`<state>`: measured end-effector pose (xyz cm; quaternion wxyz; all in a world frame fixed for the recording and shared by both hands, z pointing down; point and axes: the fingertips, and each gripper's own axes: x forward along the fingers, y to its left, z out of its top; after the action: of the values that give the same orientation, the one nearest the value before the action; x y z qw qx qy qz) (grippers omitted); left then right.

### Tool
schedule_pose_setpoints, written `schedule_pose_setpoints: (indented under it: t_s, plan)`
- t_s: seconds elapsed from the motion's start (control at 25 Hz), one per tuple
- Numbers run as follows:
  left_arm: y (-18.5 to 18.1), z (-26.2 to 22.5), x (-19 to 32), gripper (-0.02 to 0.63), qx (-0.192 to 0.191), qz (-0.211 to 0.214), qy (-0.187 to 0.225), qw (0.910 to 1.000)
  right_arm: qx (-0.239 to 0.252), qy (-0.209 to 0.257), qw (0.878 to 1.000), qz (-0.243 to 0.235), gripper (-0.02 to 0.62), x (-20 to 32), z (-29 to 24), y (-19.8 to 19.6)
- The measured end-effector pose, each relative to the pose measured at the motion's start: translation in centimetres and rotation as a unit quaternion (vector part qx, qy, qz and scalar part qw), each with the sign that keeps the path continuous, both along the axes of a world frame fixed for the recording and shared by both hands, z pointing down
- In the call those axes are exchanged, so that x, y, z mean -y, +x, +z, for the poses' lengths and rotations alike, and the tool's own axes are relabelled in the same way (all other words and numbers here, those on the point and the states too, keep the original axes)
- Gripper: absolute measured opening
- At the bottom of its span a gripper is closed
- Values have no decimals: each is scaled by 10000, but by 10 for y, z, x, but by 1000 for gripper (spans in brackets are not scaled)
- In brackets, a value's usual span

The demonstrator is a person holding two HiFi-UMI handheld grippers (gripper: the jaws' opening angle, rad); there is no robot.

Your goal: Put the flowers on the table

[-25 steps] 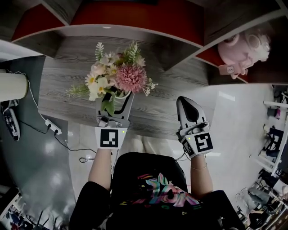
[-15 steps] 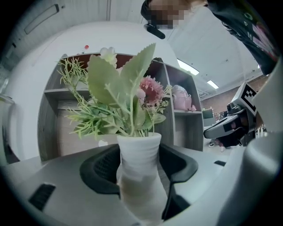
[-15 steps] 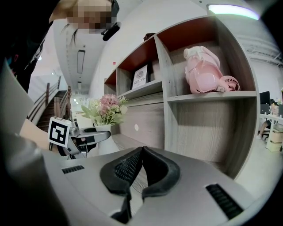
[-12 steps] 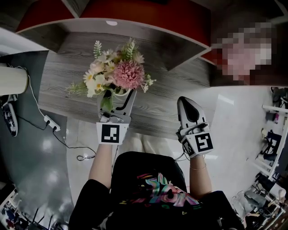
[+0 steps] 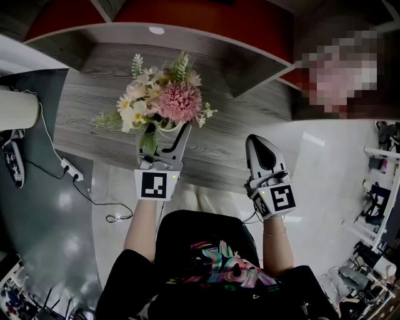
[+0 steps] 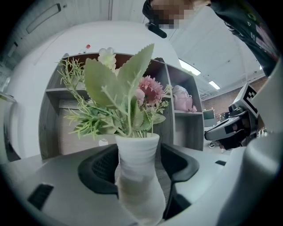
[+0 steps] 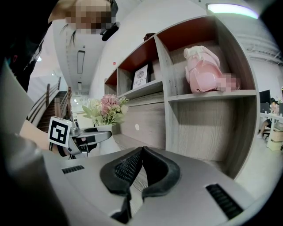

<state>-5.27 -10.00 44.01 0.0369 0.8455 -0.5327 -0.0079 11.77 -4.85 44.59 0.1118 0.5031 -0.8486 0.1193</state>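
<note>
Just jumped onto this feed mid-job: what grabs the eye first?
A pink-and-cream bouquet in a white vase stands on the grey wooden table, between the jaws of the left tool, which have just been opening and seem clear of it. The right tool, shut and empty, hangs to its right; a pink toy sits on a shelf.

Head view dim, fisheye warp at edges; ceiling light glares; near vase soft.

Flowers: pink, cream and white, with green leaves
Vase: white
Desk: grey, wood-grain streaks
Shelf backs: red
Shelf toy: pink
Shirt: black, multicoloured print
</note>
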Motion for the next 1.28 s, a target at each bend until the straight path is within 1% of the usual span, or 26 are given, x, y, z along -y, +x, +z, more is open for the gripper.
schedule_pose_setpoints:
  t_s: [0.12,0.24,0.4,0.48,0.64,0.76,0.88,0.92,1.08,1.16,1.28]
  plan:
    - [0,0,-1,284,6,-19,-11,10000,-72,-30,9999,-67,17,-2,3,1]
    - [-1,1,-3,284,25,-38,-18,10000,5,50,10000,-44,17,0,-2,-1]
    - [-3,2,-7,284,37,-78,-56,9999,-37,-26,10000,-66,17,-2,1,0]
    - [-4,1,-10,284,50,-99,-63,9999,-89,-171,9998,-55,17,-5,2,1]
    - [-10,0,-14,284,61,-163,-106,9998,-95,78,9998,-136,17,-3,-6,0]
    - [-17,-1,-18,284,89,-218,-146,9996,-23,88,9999,-64,17,-4,-14,0]
    - [-24,2,-26,284,256,-213,-272,9991,15,154,9999,-73,17,-6,-21,-1]
    - [-26,0,-28,284,251,-230,-284,9990,8,161,9998,-86,17,-8,-22,0]
    - [-30,-6,-36,284,301,-235,-344,9987,-77,27,9999,-108,17,-14,-24,2]
    - [-30,-11,-40,284,303,-194,-346,9988,-55,105,9999,-122,17,-14,-31,1]
    - [-31,-12,-53,283,507,-12,-501,9975,-38,302,9994,-145,17,-14,-44,-1]
